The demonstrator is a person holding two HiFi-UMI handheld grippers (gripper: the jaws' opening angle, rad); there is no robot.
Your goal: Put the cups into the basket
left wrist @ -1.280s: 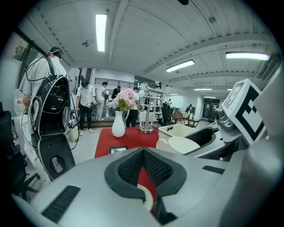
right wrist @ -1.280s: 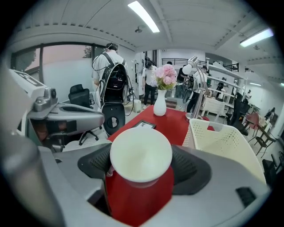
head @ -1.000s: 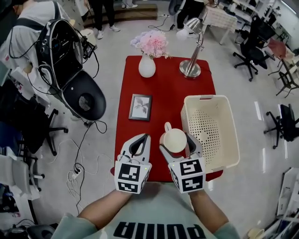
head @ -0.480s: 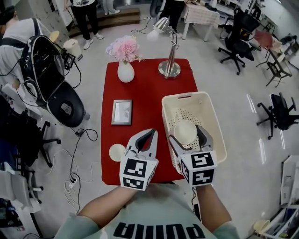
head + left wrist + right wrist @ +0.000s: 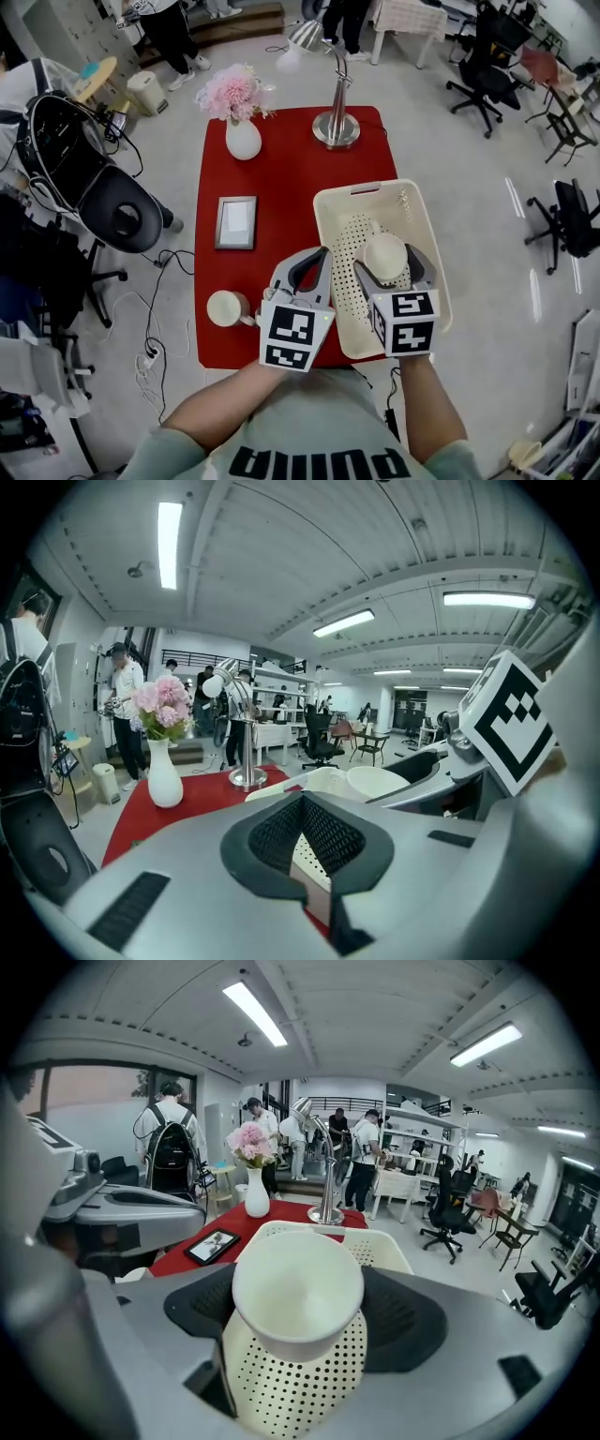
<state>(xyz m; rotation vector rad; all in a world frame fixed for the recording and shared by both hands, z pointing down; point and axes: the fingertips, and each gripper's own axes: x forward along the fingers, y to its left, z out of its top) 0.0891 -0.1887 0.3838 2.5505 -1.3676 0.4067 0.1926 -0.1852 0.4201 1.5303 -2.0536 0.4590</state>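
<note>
holding cup pinched in my right hand-held gripper over basket; i'd lower before releasing. left hand-held gripper pressed together, empty.

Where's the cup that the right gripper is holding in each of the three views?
Head view: cup right of centre, in the right gripper over the basket.
Left gripper view: right of centre, seen side-on.
Right gripper view: dead centre, between the jaws.
Shared landmark: the white vase of pink flowers.

"PUMA" upside down on person's shirt
</note>
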